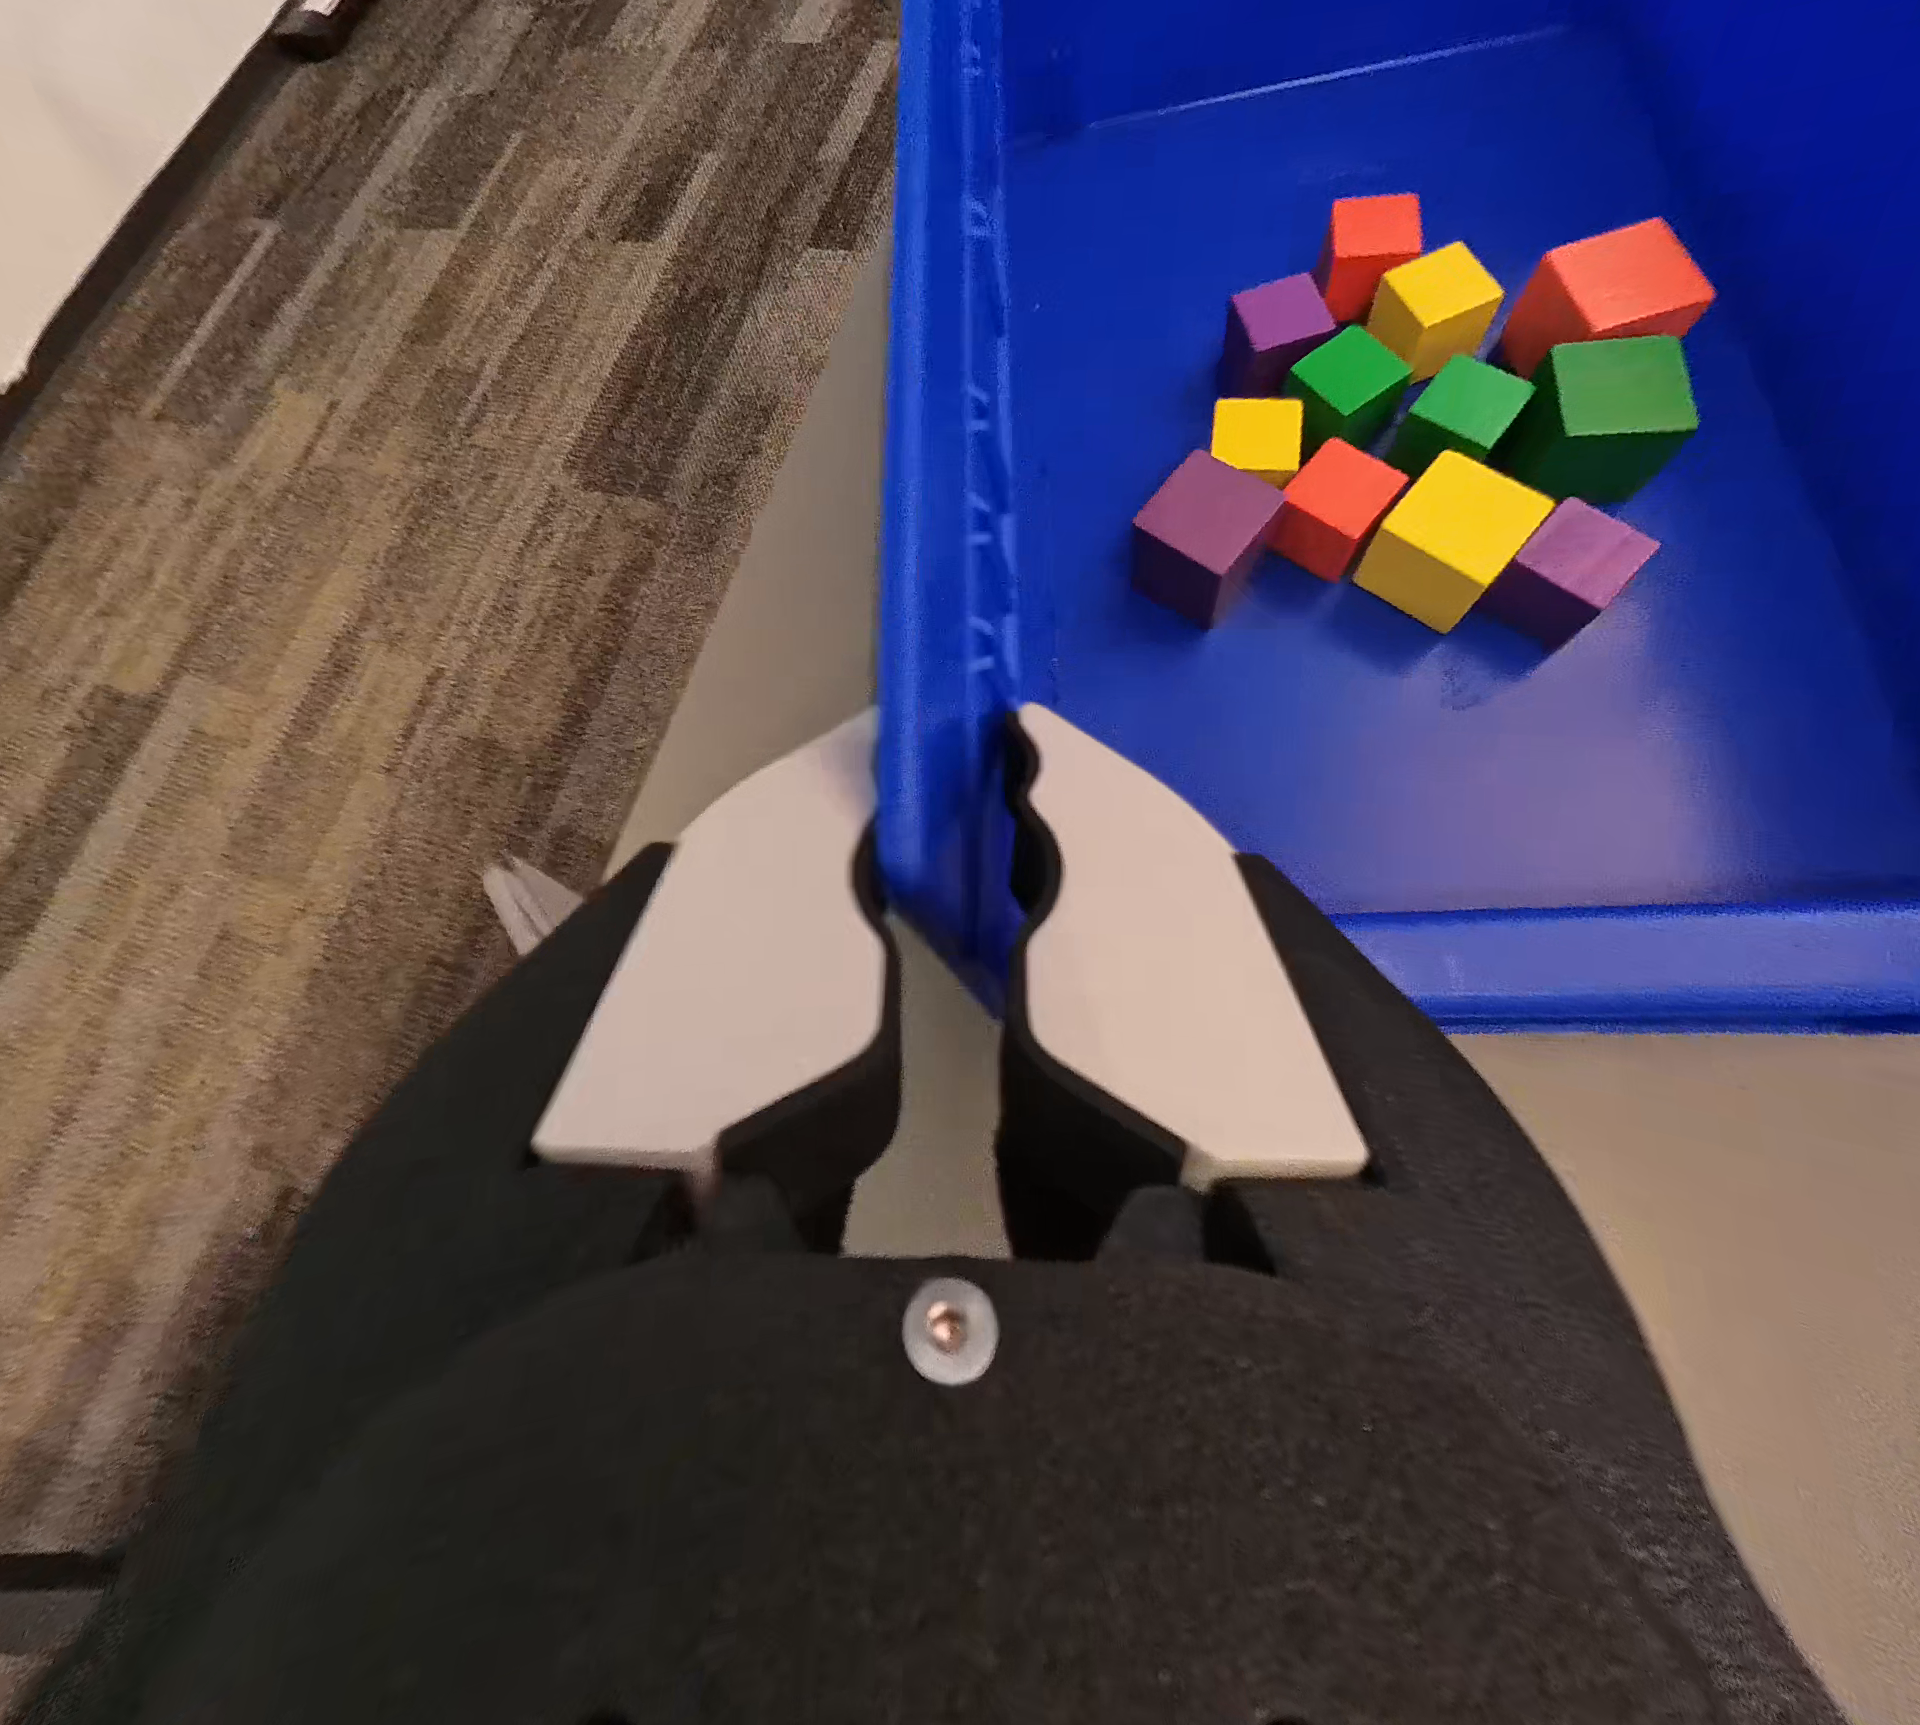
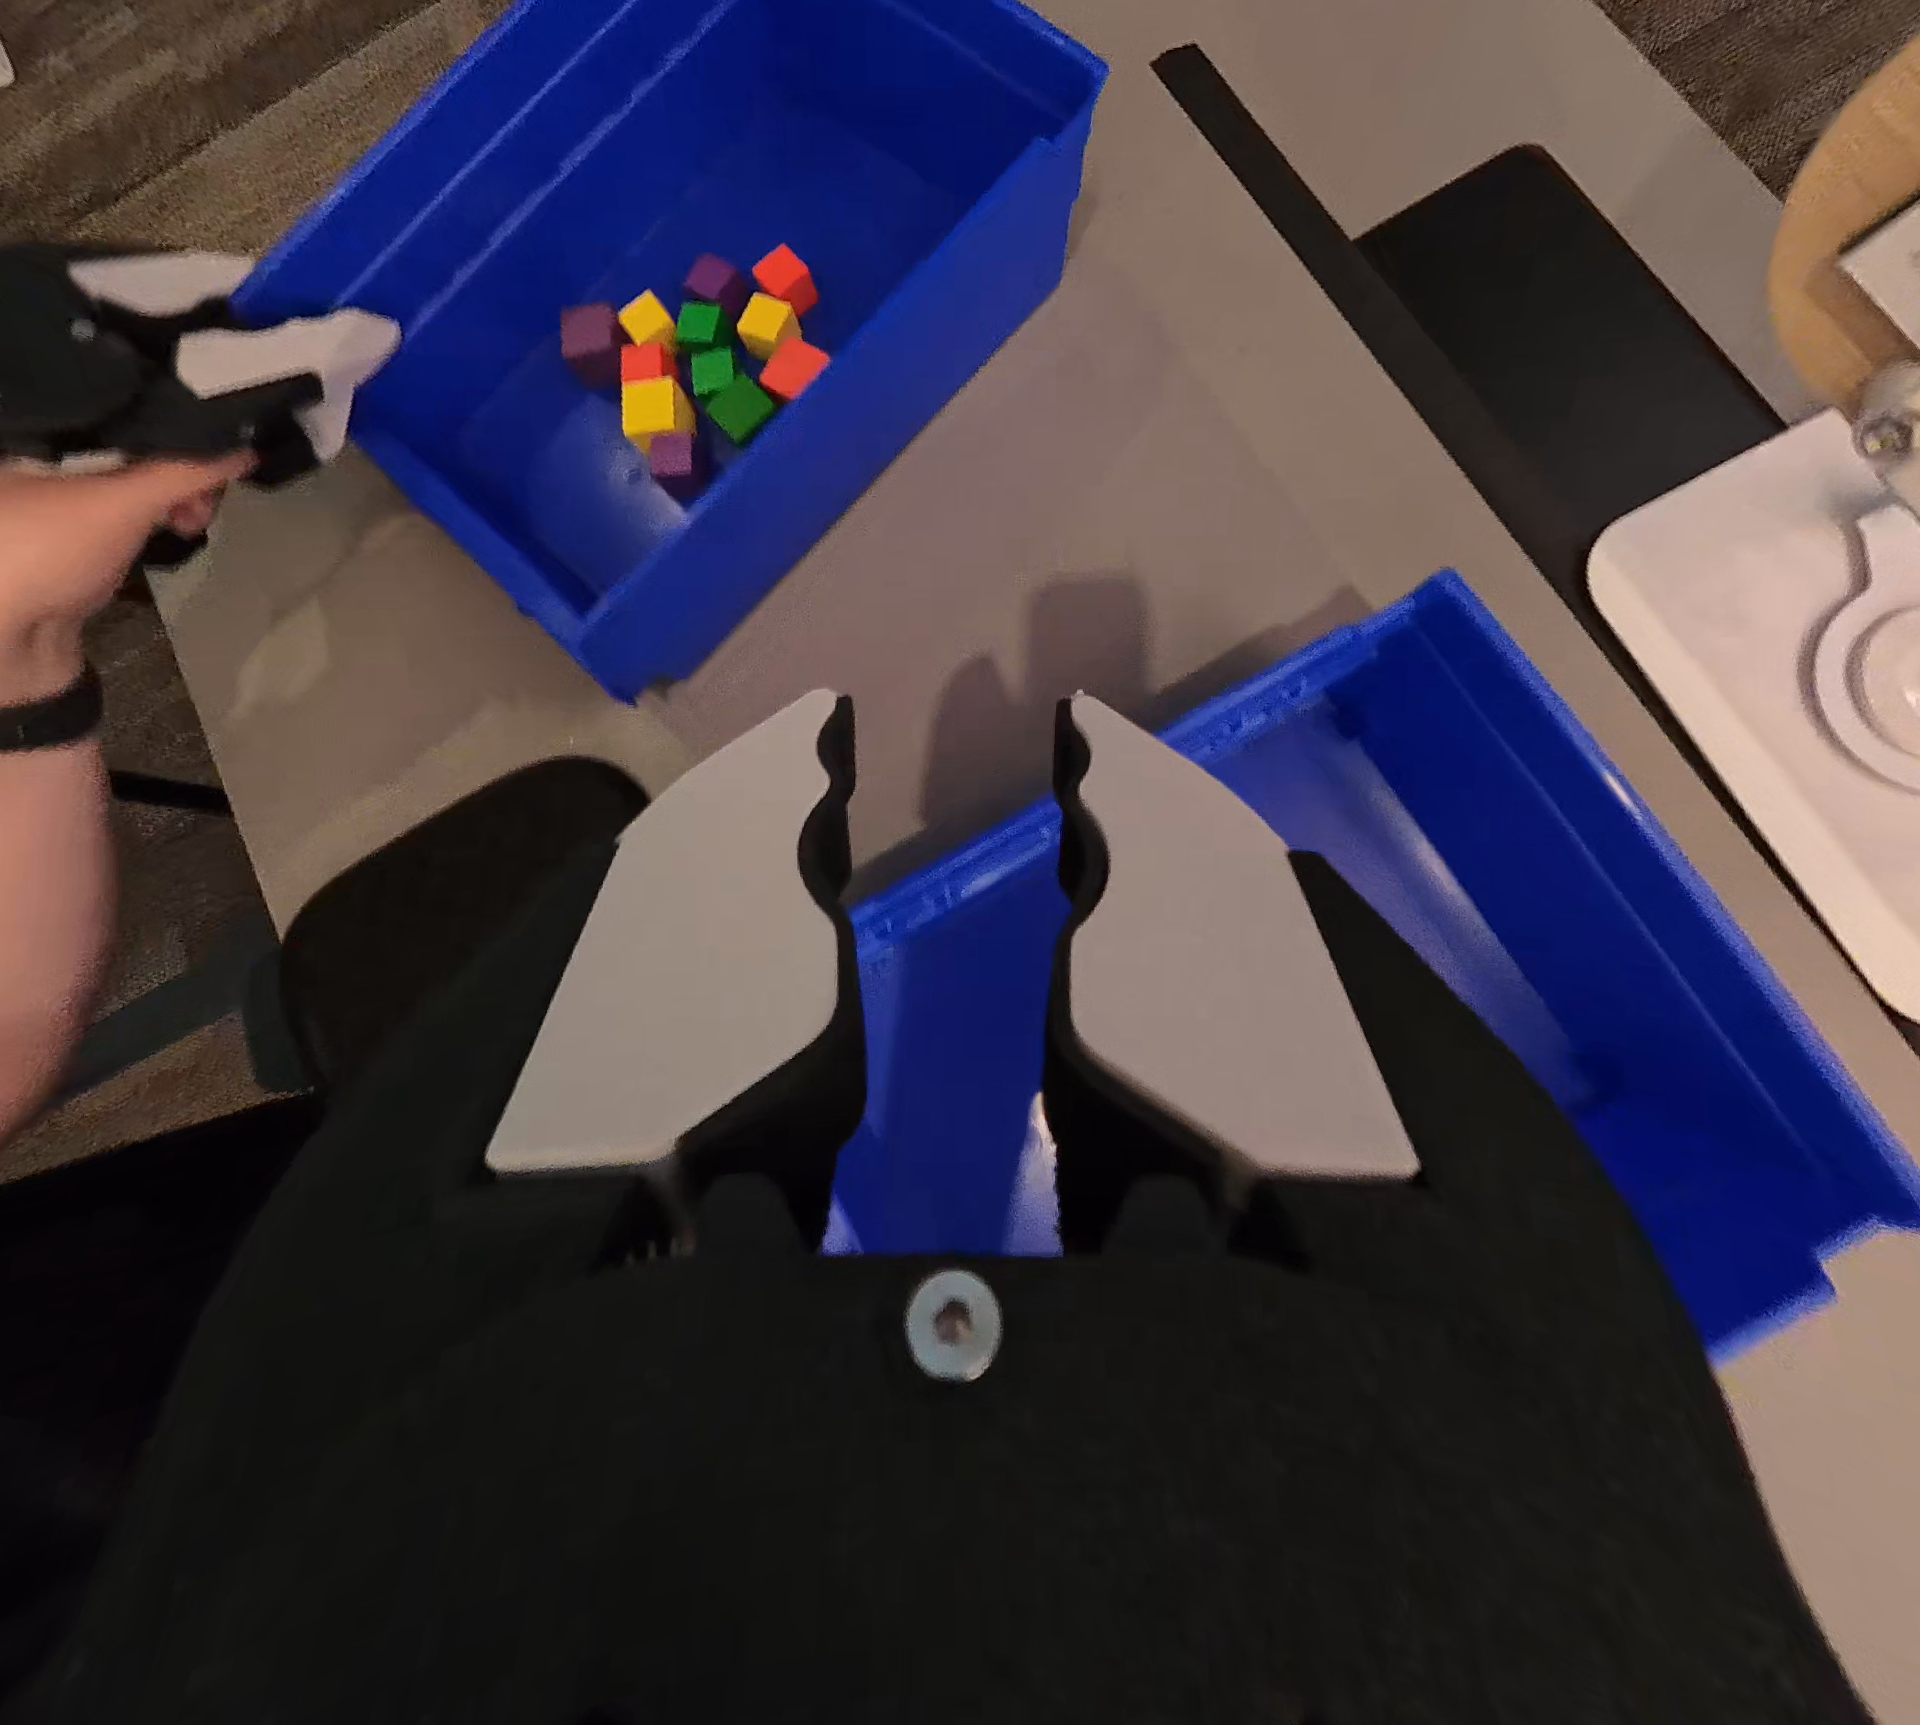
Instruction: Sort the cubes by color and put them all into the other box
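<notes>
Left wrist view: left tool (image 1: 940,745) pinches the blue box (image 1: 940,428) wall, cubes (image 1: 1423,418) lying inside beyond it

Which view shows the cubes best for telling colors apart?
The left wrist view: the cubes sit close and sharp, red, yellow, green and purple all distinct. The right wrist view shows the same cluster inside the far box, smaller and partly overlapping.

Likely an office. Patterned grey-brown carpet tiles (image 1: 416,428) underfoot, pale wall with dark baseboard (image 1: 156,158), plain grey surface (image 2: 1195,387) with a black chair (image 2: 447,875) drawn up, 2 blue plastic bins (image 2: 582,636) on top.
</notes>
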A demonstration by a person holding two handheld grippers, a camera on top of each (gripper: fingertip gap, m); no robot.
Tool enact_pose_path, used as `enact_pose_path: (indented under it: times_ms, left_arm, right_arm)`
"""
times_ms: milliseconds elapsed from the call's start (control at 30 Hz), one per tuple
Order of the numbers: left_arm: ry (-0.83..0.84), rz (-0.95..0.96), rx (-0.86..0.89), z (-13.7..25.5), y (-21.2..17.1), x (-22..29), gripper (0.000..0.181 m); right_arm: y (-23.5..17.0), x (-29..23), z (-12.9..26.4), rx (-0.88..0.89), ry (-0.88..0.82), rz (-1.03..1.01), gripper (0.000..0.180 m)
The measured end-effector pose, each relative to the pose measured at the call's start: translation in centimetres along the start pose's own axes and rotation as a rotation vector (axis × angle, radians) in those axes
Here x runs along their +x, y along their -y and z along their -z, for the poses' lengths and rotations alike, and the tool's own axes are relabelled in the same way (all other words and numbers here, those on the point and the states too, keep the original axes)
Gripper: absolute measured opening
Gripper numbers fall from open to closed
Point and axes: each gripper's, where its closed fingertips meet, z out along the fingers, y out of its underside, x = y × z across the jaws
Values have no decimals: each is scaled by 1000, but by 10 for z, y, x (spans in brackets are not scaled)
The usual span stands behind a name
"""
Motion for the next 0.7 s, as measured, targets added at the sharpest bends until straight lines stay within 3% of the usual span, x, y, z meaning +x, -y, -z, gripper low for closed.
enact_pose_path:
  times_ms: [100,400,700]
  left_arm:
    - [-21,-50,-23,-13,6,-14,18]
    - [-335,-24,-85,-47,21,-44,4]
    - [-335,-63,-80,-46,17,-56,4]
  right_arm:
    - [-22,5,16,-11,-3,12,35]
    - [-70,16,40,-79,-9,22,35]
    - [-97,30,35,-150,-49,23,35]
